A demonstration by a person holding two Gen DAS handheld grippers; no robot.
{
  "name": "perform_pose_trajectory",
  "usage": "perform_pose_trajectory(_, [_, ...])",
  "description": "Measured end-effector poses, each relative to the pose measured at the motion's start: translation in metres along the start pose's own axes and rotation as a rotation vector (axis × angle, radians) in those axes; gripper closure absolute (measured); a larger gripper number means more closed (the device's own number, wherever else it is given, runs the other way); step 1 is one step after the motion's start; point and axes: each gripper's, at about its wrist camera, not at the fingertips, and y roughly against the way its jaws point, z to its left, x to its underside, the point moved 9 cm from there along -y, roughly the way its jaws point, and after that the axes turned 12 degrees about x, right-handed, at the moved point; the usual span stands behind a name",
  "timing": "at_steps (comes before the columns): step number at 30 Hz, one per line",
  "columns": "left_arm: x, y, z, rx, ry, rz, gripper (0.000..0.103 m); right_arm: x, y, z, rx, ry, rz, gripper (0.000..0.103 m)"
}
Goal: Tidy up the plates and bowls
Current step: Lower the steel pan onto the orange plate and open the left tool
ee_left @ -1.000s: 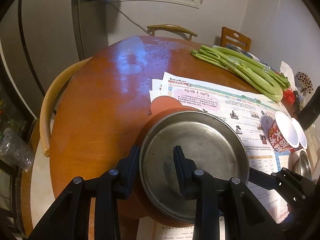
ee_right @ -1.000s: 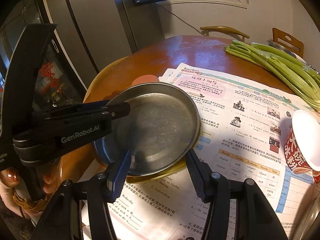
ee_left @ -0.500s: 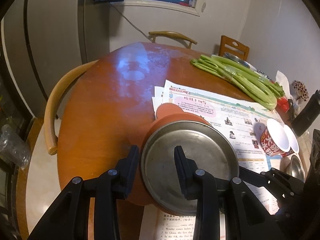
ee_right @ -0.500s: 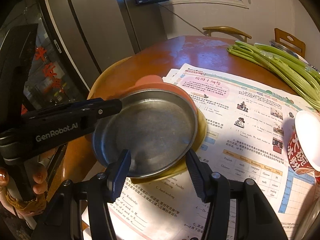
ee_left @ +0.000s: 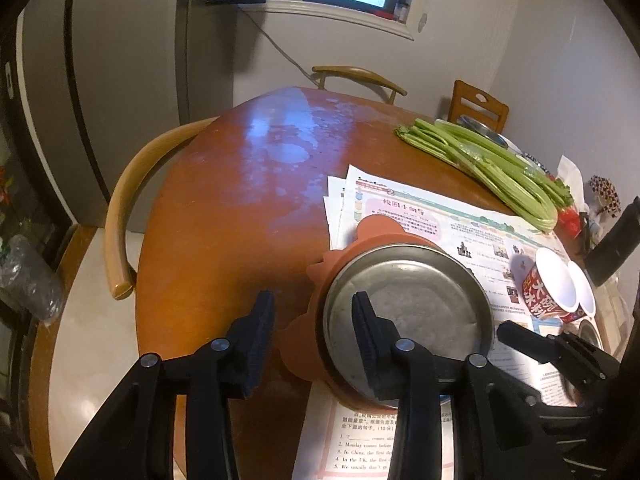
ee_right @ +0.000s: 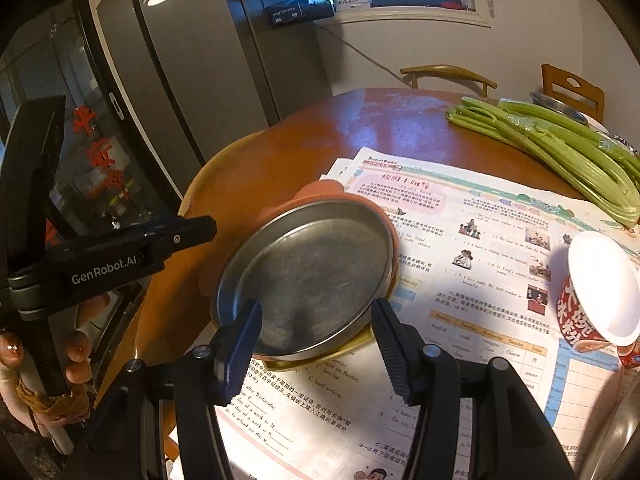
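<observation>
A steel plate (ee_left: pixel 416 304) (ee_right: pixel 312 264) lies on an orange plate (ee_left: pixel 380 228) (ee_right: pixel 320 192). A yellow plate (ee_right: pixel 352 352) peeks out beneath them. The stack sits on newspaper near the table's edge. My left gripper (ee_left: pixel 312 312) straddles the stack's left rim. Its jaws are opening: one finger hangs over the steel plate, the other stands clear of the orange rim. A hand carries this gripper in the right wrist view. My right gripper (ee_right: pixel 316 312) has its fingers either side of the steel plate's near rim. Whether its pads press on the plate is hidden.
Newspaper sheets (ee_right: pixel 480 240) cover the near half of the round wooden table (ee_left: pixel 240 200). Also on the table are a celery bunch (ee_left: pixel 480 160), a red noodle cup (ee_right: pixel 592 300) and a dark bottle (ee_left: pixel 612 248). A curved chair back (ee_left: pixel 120 208) stands at the left edge. A fridge stands behind.
The left jaws have spread off the stack's rim and that gripper has drawn back and up slightly. More of the orange plate shows. The right gripper has stayed put.
</observation>
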Motion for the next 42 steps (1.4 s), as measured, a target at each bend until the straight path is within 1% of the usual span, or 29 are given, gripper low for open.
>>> perform_pose_trajectory(7, [0.003,0.006,0.003,0.002,0.021,-0.001,0.057,-0.009,0.02,-0.008,-0.007,-0.013,-0.051,0.046])
perform_pose_trajectory(11, [0.008,0.005,0.005,0.038,0.063,0.013,0.051,-0.011,0.031,-0.017,-0.015,-0.034,-0.066,0.045])
perform_pose_trajectory(16, [0.02,-0.007,0.009,0.077,0.121,0.054,0.05,-0.007,0.04,-0.03,-0.014,-0.049,-0.075,0.045])
perform_pose_trajectory(20, [0.032,-0.021,0.011,0.11,0.159,0.097,0.05,0.002,0.038,-0.037,-0.017,-0.054,-0.055,0.045])
perform_pose_trajectory(23, [0.038,-0.03,0.01,0.118,0.166,0.116,0.05,0.009,0.034,-0.037,-0.028,-0.047,-0.032,0.044])
perform_pose_trajectory(26, [0.042,-0.035,0.01,0.115,0.166,0.132,0.05,0.018,0.026,-0.03,-0.051,-0.038,0.002,0.044])
perform_pose_trajectory(30, [0.044,-0.037,0.009,0.103,0.157,0.134,0.05,0.026,0.016,-0.019,-0.09,-0.028,0.043,0.044])
perform_pose_trajectory(33, [0.044,-0.041,0.008,0.11,0.16,0.141,0.05,0.031,0.008,-0.011,-0.083,-0.008,0.061,0.044])
perform_pose_trajectory(35, [0.046,-0.044,0.01,0.141,0.193,0.155,0.05,0.034,0.004,-0.007,-0.08,0.004,0.07,0.044])
perform_pose_trajectory(37, [0.046,-0.047,0.014,0.142,0.223,0.155,0.05,0.036,0.0,-0.005,-0.069,0.015,0.074,0.044])
perform_pose_trajectory(39, [0.046,-0.048,0.014,0.141,0.218,0.154,0.05,0.037,-0.004,-0.002,-0.058,0.029,0.078,0.044])
perform_pose_trajectory(42, [0.047,-0.051,0.007,0.161,0.209,0.166,0.05,0.041,-0.01,0.002,-0.048,0.044,0.087,0.044])
